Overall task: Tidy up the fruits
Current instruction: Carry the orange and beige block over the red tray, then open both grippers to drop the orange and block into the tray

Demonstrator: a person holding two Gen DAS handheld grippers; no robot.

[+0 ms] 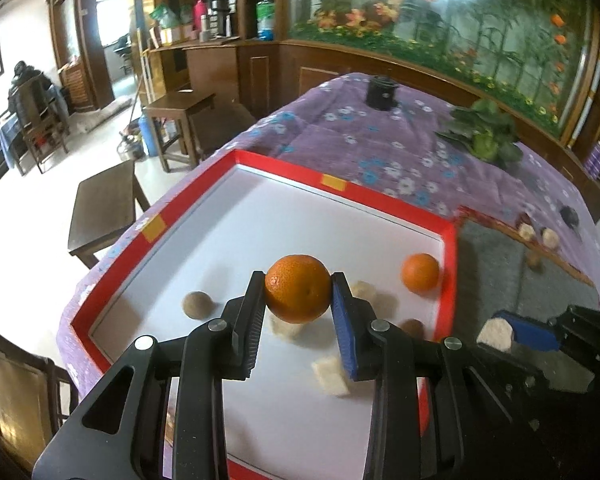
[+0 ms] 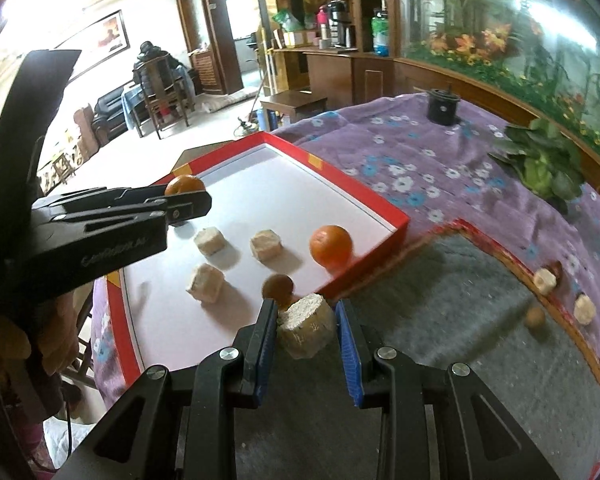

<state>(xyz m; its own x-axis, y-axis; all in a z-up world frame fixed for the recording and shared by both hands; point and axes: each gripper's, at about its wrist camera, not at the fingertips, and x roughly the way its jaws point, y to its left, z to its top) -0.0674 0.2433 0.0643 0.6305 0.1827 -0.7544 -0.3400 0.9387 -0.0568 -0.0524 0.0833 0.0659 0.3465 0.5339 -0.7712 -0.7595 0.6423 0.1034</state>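
Note:
My left gripper is shut on an orange, held above the white floor of a red-rimmed tray. In the tray lie a second orange, a brown round fruit and pale cut chunks. My right gripper is shut on another pale chunk, just off the tray's near right corner over a grey mat. The right wrist view shows the left gripper with its orange at the tray's left side, and three pale chunks in the tray.
At the mat's far edge lie two pale chunks and a brown fruit. A leafy green bunch and a black cylinder sit on the purple floral cloth. Wooden stools stand beyond the table's left edge.

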